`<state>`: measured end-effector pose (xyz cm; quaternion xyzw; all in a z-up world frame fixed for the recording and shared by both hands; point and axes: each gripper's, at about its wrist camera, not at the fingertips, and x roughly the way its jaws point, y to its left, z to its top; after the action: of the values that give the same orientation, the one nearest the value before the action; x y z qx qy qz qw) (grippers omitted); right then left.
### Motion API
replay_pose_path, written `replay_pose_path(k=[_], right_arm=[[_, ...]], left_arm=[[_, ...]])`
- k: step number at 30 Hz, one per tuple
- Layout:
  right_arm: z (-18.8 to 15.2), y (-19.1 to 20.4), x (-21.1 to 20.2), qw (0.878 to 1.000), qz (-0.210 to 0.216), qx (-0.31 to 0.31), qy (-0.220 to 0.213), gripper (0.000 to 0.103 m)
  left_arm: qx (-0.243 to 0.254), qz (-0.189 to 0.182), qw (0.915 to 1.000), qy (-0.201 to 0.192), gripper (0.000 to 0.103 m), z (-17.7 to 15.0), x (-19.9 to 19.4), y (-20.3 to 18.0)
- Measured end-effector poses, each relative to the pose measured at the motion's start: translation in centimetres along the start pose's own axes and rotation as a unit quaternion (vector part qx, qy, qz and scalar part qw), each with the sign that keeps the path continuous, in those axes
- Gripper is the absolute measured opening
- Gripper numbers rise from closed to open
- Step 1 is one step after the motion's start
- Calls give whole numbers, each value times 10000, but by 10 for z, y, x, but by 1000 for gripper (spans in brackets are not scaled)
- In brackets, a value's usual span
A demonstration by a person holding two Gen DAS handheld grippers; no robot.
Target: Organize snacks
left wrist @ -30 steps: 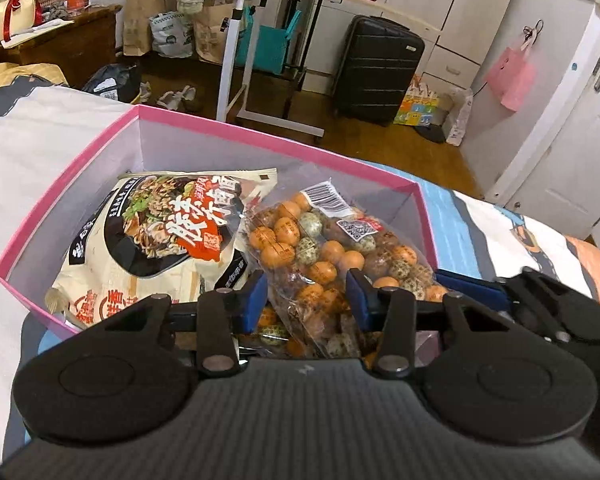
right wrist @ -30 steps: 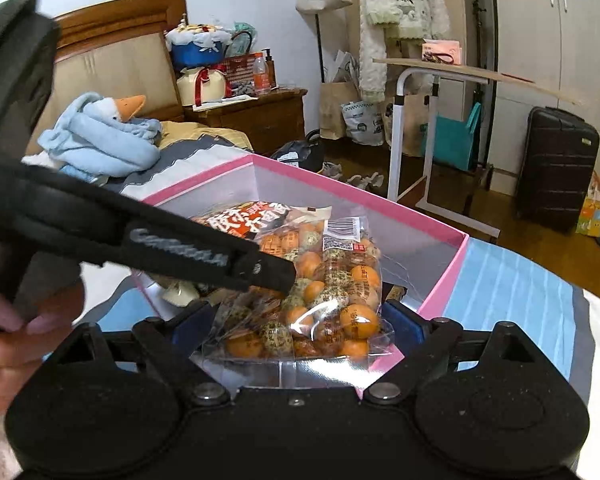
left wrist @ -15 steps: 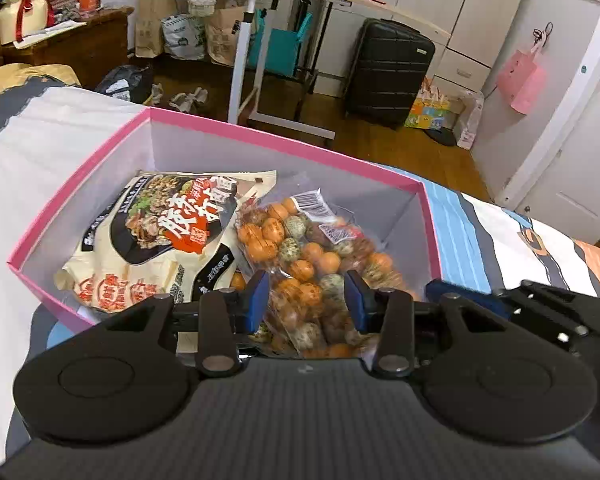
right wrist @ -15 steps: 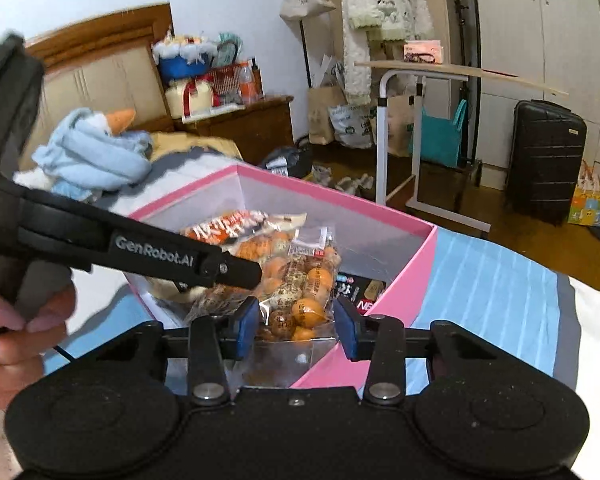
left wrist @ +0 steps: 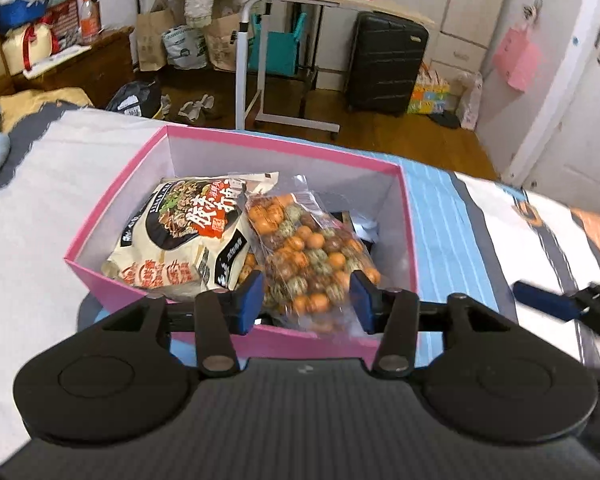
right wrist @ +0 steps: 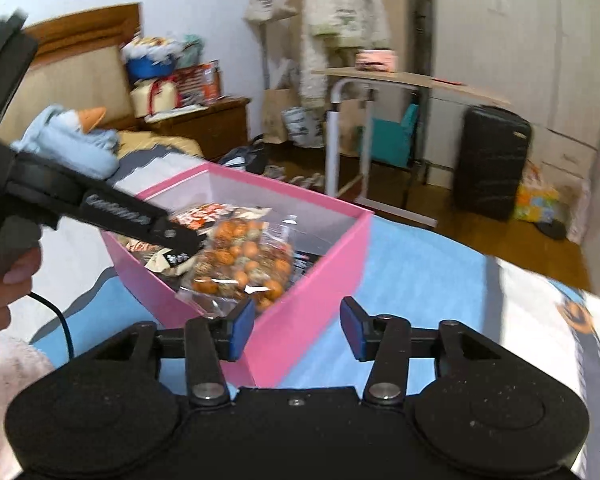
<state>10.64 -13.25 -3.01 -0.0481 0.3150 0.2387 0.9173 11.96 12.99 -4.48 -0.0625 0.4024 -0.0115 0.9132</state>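
Left wrist view: a bed (left wrist: 40,208) carries a pink box (left wrist: 204,136) holding a noodle packet (left wrist: 180,236) beside a clear bag of round snacks (left wrist: 312,256). The left gripper (left wrist: 306,298) has just been widening, its jaws apart around the bag's near end. The right gripper (right wrist: 296,328), jaws just reopened, hangs empty over the box's corner.

We list one bed (left wrist: 452,216) with blue striped cover; directly upon it, one pink box (left wrist: 300,338) and folded blue blanket (right wrist: 72,148).
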Motion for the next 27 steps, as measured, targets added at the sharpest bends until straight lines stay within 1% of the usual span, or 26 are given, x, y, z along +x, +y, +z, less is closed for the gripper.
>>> replay_pose_path(k=[1, 3, 6, 8, 9, 11, 13, 15, 16, 17, 19, 22, 23, 24, 25, 27], right_arm=[[-2, -5, -9, 9999, -65, 93, -24, 58], [-6, -12, -26, 9995, -224, 213, -77, 64], [-12, -17, -51, 9980, -500, 325, -193, 71], [-16, -18, -66, 9966, -669, 397, -286, 75], [-19, -18, -73, 9954, -770, 453, -359, 75], [-27, -20, -88, 9920, -948, 655, -521, 76], [-31, -22, -95, 9904, -952, 864, -510, 76], [-33, -23, -101, 9894, -1035, 931, -416, 77], [-34, -21, -104, 9888, -1116, 912, -400, 77], [-35, -20, -108, 9878, -1201, 901, -406, 79], [-37, -19, -115, 9861, -1291, 953, -420, 84], [-41, -17, -124, 9844, -1205, 1175, -514, 94], [-42, -17, -127, 9840, -1159, 1252, -522, 100], [-43, -16, -128, 9837, -1147, 1286, -512, 101], [-44, -14, -130, 9829, -1219, 1284, -512, 102], [-44, -9, -132, 9800, -1517, 1179, -526, 103]], left_arm=[[43, 18, 10000, 8, 51, -1, -6, -2], [150, 52, 9999, -24, 52, -5, -19, -7], [245, 55, 9996, -125, 59, -10, -42, -13], [297, 0, 9993, -223, 69, -13, -57, -17], [358, 23, 9989, -310, 72, -15, -64, -20], [589, 226, 9969, -465, 80, -20, -77, -29], [773, 342, 9949, -546, 83, -26, -87, -36], [827, 341, 9943, -577, 87, -31, -95, -39], [837, 315, 9942, -599, 90, -33, -99, -41], [845, 275, 9941, -629, 94, -35, -103, -42], [852, 188, 9938, -689, 98, -41, -110, -44], [848, 67, 9939, -700, 101, -51, -116, -47], [825, 47, 9942, -693, 102, -54, -117, -47], [825, 62, 9941, -697, 102, -57, -117, -48], [847, 80, 9939, -699, 103, -59, -117, -49], [926, 115, 9935, -657, 103, -63, -116, -53]])
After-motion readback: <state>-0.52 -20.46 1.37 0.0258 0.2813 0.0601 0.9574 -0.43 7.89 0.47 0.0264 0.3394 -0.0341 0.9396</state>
